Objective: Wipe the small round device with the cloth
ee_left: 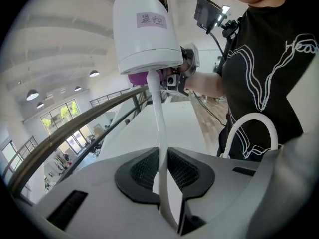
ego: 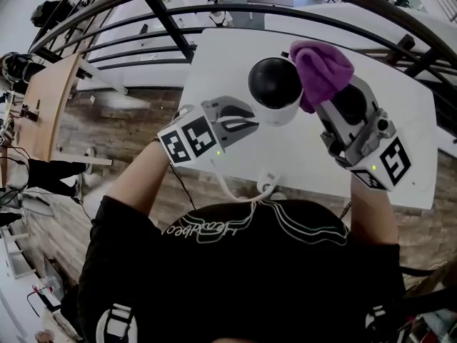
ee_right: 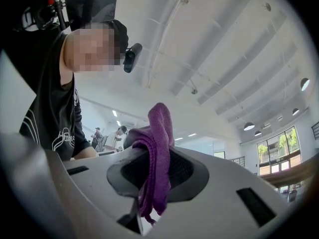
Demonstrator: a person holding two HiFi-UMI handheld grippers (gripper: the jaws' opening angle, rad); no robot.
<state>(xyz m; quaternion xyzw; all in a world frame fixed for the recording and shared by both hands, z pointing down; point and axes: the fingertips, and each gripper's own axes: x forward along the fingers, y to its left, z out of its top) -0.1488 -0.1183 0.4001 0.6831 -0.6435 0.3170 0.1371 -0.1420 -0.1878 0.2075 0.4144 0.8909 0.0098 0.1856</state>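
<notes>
The small round device (ego: 275, 91), white with a black dome, is held up over the white table (ego: 300, 163). Its white cable (ee_left: 158, 118) runs down between the jaws of my left gripper (ego: 246, 116), which is shut on it just below the device (ee_left: 144, 29). My right gripper (ego: 341, 109) is shut on a purple cloth (ego: 321, 70), and the cloth is pressed against the device's right side. In the right gripper view the cloth (ee_right: 158, 148) hangs bunched between the jaws of that gripper (ee_right: 154, 178) and hides the device. The left gripper view shows a bit of cloth (ee_left: 137, 78) behind the device's base.
The slack of the cable loops (ego: 264, 184) near the table's near edge by my torso. A dark metal railing (ego: 214, 9) curves across behind the table. Wooden floor (ego: 121, 120) lies to the left, with a wooden desk (ego: 53, 95) beyond.
</notes>
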